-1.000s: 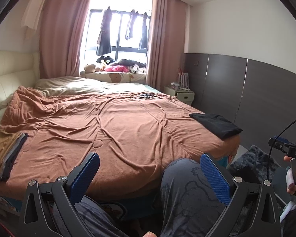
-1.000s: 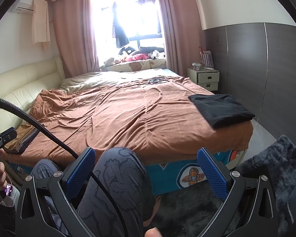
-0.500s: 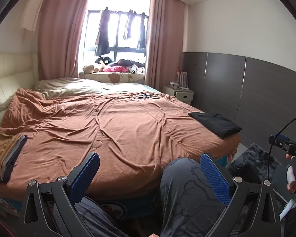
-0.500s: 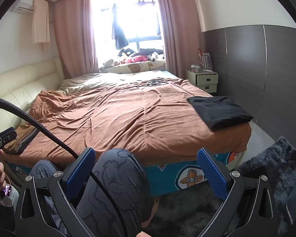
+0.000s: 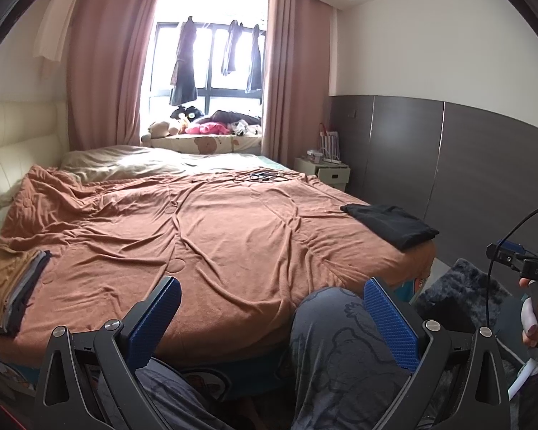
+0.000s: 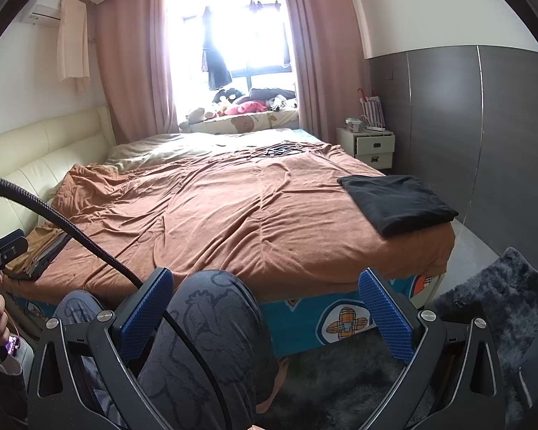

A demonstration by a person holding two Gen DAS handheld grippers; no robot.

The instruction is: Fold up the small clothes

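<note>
Left tongs (image 5: 269, 317): wide apart, holding nothing.
Right tongs (image 6: 265, 310): wide apart, empty too.
Black cloth (image 6: 394, 202): on the bed (image 6: 233, 215), ahead and right of your tongs.
Feel: probably soft, light, floppy.
Grab: pinch a near corner.

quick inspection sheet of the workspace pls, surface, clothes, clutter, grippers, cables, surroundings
surface: bed under a rumpled brown blanket, middle bare.
job's things: black folded garment flat at the right front corner; stack of folded clothes, brown on top, at the left edge.
clutter: dark tangle of small items at the blanket's far end, too small to identify.
grippers: left gripper and right gripper both open, holding nothing, held above the person's knees.
cables: braided black cable crosses the right wrist view; thin cable near the other handle.
surroundings: window with hanging clothes, pink curtains, nightstand, dark shaggy rug.
</note>
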